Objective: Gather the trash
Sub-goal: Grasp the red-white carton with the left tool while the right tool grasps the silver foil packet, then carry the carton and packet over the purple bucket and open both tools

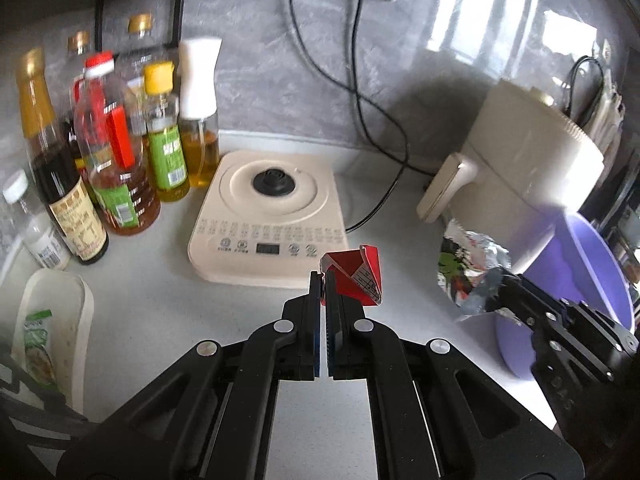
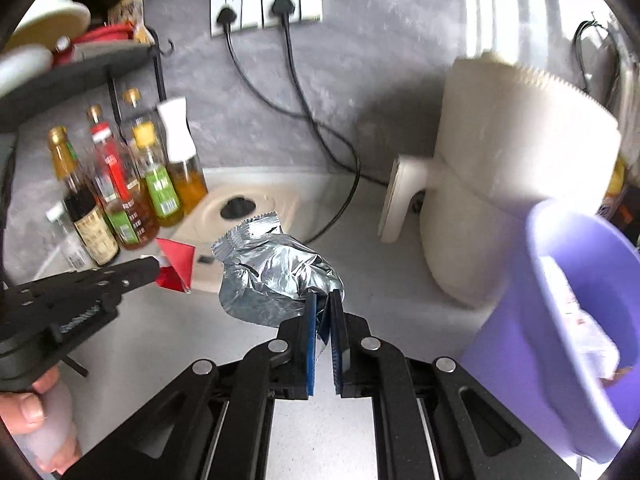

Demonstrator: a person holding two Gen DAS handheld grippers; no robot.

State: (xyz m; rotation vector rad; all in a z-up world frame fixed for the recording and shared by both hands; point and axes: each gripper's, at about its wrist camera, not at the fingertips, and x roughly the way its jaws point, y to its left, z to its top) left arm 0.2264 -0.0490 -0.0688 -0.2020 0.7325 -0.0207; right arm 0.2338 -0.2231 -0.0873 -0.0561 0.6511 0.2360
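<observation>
My left gripper (image 1: pixel 324 276) is shut on a small red folded carton (image 1: pixel 356 278) and holds it above the counter, in front of the induction cooker. The carton also shows in the right wrist view (image 2: pixel 178 266). My right gripper (image 2: pixel 325 298) is shut on a crumpled silver foil snack bag (image 2: pixel 272 280) and holds it above the counter. The bag also shows in the left wrist view (image 1: pixel 472 268). A purple plastic bin (image 2: pixel 568 320) stands at the right, close to the right gripper, with some trash inside.
A cream induction cooker (image 1: pixel 268 216) sits mid-counter. Several oil and sauce bottles (image 1: pixel 120 148) stand at the left. A cream air fryer (image 2: pixel 508 176) stands at the right against the wall. A white tray with a green packet (image 1: pixel 52 332) lies at the left edge.
</observation>
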